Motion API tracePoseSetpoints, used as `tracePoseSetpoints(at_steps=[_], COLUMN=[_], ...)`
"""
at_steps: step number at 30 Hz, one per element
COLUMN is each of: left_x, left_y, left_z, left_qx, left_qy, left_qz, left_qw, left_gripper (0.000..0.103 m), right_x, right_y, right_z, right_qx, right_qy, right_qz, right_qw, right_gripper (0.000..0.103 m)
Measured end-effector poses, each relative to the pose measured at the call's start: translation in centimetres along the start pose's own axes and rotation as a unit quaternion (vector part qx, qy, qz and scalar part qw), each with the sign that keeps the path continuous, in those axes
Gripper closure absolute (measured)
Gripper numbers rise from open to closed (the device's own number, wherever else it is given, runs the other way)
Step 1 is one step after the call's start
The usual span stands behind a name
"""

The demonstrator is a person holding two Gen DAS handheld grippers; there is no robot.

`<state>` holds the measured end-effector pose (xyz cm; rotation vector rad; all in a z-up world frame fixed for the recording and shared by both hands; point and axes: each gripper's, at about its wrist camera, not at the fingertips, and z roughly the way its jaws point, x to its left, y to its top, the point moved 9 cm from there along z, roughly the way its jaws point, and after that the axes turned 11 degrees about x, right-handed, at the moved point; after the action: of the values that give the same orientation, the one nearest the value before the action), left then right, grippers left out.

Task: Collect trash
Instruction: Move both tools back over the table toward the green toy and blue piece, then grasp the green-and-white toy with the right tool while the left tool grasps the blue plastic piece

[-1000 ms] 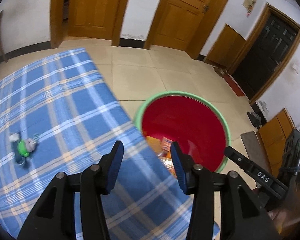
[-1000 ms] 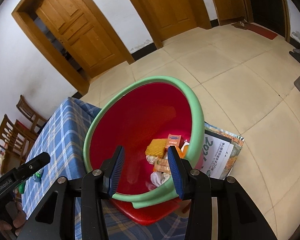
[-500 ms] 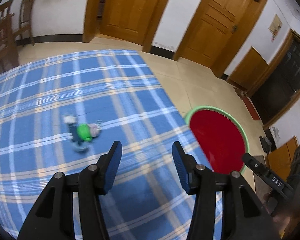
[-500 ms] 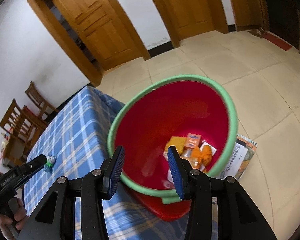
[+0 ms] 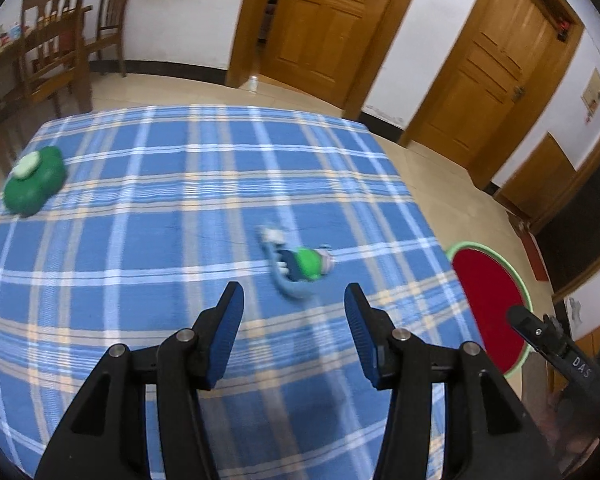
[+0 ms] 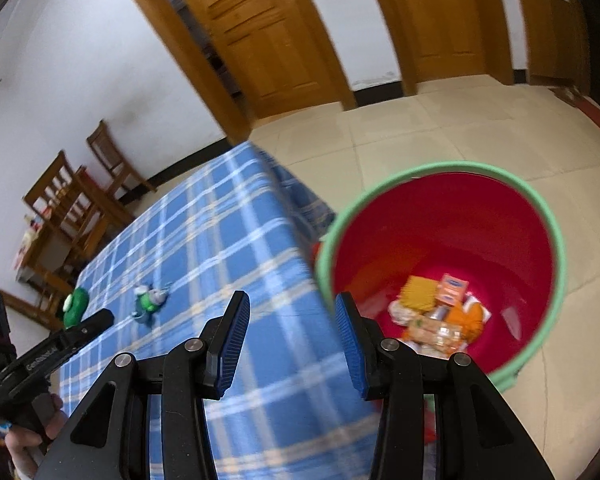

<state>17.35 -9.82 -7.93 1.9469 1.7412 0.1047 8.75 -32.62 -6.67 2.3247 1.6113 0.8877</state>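
Observation:
A small piece of trash with a green middle lies on the blue plaid tablecloth, just beyond my left gripper, which is open and empty. A green flower-shaped object sits at the table's far left. The trash and the green object also show in the right wrist view. My right gripper is open and empty over the table's edge. Beside it on the floor stands a red bucket with a green rim, holding orange wrappers.
Wooden chairs stand beyond the table at the left. Wooden doors line the far wall over a tiled floor. A person's hand holds the left gripper's handle. The red bucket sits right of the table.
Both grippers swung left, away from the bucket and over the table. The green-centred trash now lies ahead of the left gripper, and the bucket has slid to the right in both views.

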Motion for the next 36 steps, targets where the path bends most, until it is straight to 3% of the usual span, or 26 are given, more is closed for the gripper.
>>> tracePoseSetpoints(at_steps=[13, 19, 28, 36], left_x=[7.1, 8.8, 9.9, 10.2], left_y=[-0.5, -0.8, -1.0, -1.0], left_z=[0.0, 0.3, 0.7, 0.9], left_qx=[-0.005, -0.002, 0.002, 0.002], left_qy=[0.039, 0.038, 0.033, 0.029], left_qz=[-0.065, -0.086, -0.1, -0.106], left_qw=[0.9971, 0.9956, 0.9944, 0.994], left_gripper=[0.05, 0.05, 0.05, 0.05], right_x=[9.1, 12.5, 14.6, 15.5], right_y=[0.3, 0.0, -0.2, -0.2], right_z=[4.8, 7.7, 11.4, 12.9], right_qx=[0.043, 0.065, 0.096, 0.098], right_qy=[0.026, 0.031, 0.025, 0.027], right_qz=[-0.082, -0.115, -0.14, -0.151], right_qw=[0.995, 0.991, 0.985, 0.983], right_gripper=[0.057, 0.057, 0.057, 0.057])
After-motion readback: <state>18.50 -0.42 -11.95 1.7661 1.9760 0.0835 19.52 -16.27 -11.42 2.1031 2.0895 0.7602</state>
